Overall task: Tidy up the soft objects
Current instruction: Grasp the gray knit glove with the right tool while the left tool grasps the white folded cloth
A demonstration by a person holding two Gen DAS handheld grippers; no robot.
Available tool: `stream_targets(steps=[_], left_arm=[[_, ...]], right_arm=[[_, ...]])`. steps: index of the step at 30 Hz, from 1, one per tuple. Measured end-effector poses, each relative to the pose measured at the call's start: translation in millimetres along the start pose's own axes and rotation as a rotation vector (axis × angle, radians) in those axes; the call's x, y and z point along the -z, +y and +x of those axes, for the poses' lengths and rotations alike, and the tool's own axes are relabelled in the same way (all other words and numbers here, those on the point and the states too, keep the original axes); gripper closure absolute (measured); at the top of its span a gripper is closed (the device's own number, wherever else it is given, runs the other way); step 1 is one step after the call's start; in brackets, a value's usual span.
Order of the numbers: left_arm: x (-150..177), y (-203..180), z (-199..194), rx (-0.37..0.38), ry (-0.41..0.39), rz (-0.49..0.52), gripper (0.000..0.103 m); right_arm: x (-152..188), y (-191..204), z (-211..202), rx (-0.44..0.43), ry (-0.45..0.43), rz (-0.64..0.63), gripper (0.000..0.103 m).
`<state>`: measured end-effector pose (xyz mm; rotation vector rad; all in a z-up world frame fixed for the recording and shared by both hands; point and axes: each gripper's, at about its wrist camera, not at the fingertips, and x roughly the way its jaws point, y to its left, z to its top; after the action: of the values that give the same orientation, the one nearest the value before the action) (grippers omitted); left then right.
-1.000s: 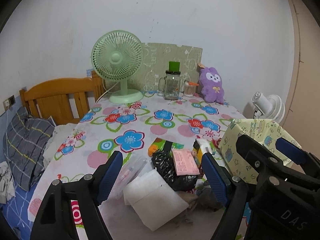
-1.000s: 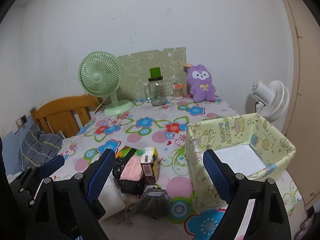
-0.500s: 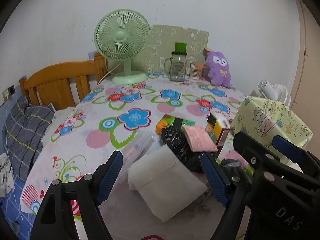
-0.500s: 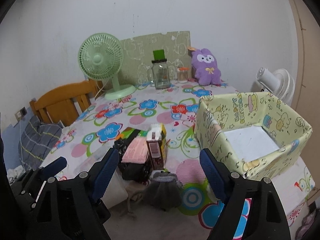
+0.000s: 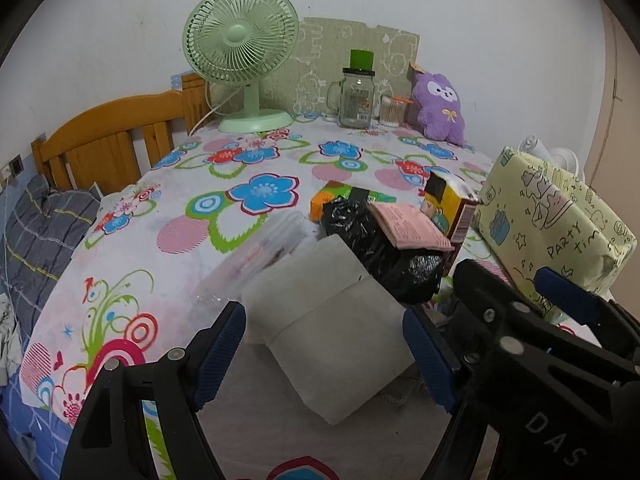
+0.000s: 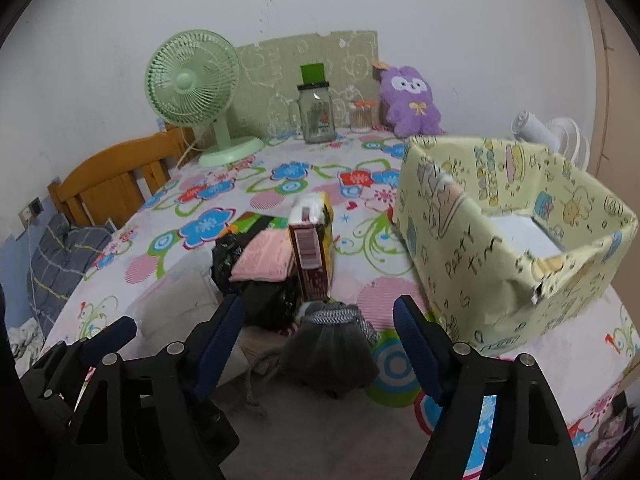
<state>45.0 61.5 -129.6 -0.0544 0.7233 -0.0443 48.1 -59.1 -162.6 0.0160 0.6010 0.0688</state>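
We hold the left claw [image 5: 324, 354] spread over the white folded cloth [image 5: 332, 332] and the right claw [image 6: 318, 344] spread around the grey mesh pouch [image 6: 332, 348], both just beside the yellow box [image 6: 500, 248], presumably their destination.

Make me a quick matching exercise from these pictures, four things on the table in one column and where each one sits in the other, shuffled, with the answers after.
Things:
1. white folded cloth
2. grey mesh pouch
3. purple plush toy
4. pink packet

Places:
A. at the back, by the wall
B. on top of the black plastic bag
C. between the left gripper's fingers
D. between the right gripper's fingers

Pairs: 1-C, 2-D, 3-A, 4-B
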Motion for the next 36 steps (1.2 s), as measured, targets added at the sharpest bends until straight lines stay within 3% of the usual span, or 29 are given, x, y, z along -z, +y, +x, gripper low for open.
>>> stream_targets(steps=[7,22,29,36], left_arm=[[5,-4,8,-0.014,0.013,0.015,0.021],[13,-16,11,-0.052,0.004,0.060,0.035],[13,-18,11,-0.022,0.012,0.067,0.051],[12,-19,7,-0.030,0.006,0.062,0.066]], right_arm=[[5,0,13,0.006,0.045,0.000,0.024],[11,-2,36,0.008,0.144,0.015,0.049],[11,-1,34,-0.005,0.148,0.014,0.059],[10,-2,30,-0.010,0.139,0.021,0.062]])
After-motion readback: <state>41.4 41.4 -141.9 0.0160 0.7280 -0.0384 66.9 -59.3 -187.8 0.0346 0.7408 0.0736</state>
